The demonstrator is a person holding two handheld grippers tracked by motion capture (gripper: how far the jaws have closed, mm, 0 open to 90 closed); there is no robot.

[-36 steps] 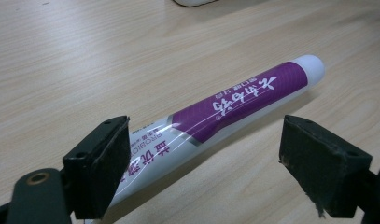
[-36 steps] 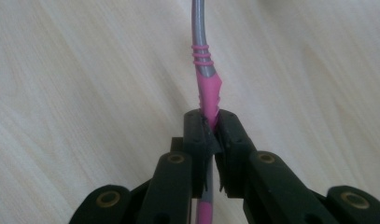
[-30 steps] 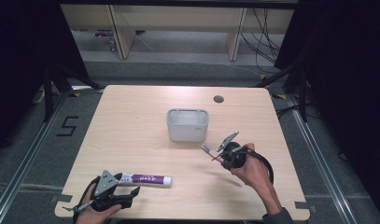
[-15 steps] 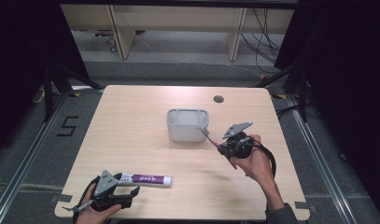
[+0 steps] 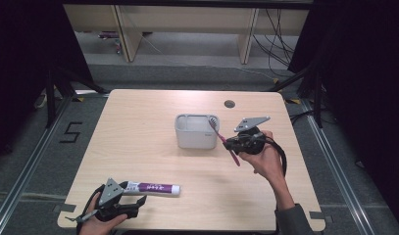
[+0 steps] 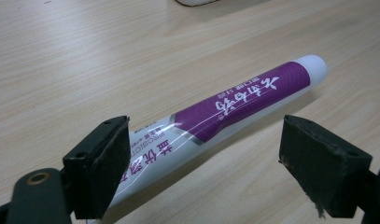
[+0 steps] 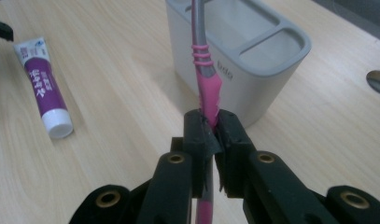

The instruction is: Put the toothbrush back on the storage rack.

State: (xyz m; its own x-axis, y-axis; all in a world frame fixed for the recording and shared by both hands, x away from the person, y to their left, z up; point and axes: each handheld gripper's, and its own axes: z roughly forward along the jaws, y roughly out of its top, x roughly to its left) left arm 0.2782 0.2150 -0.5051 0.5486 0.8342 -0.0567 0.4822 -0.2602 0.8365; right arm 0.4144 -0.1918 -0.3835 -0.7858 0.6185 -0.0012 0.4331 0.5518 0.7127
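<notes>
My right gripper (image 5: 232,143) (image 7: 211,125) is shut on a pink and grey toothbrush (image 5: 221,137) (image 7: 204,70), held above the table with its head over the right rim of a white holder cup (image 5: 194,131) (image 7: 246,51). A purple and white toothpaste tube (image 5: 152,188) (image 6: 225,107) (image 7: 44,88) lies flat near the table's front left. Close to the front edge my left gripper (image 5: 138,201) (image 6: 215,163) stands open, its jaws on either side of the tube's flat end without touching it.
The cup has divided compartments and sits mid-table. A round cable hole (image 5: 230,104) (image 7: 378,81) lies at the back right of the wooden table (image 5: 138,132). Metal rails and shelving surround the table on the floor.
My right gripper has lifted the toothbrush and carried it left and back, so its head now reaches over the cup's right rim. The left gripper and the tube have stayed put.
</notes>
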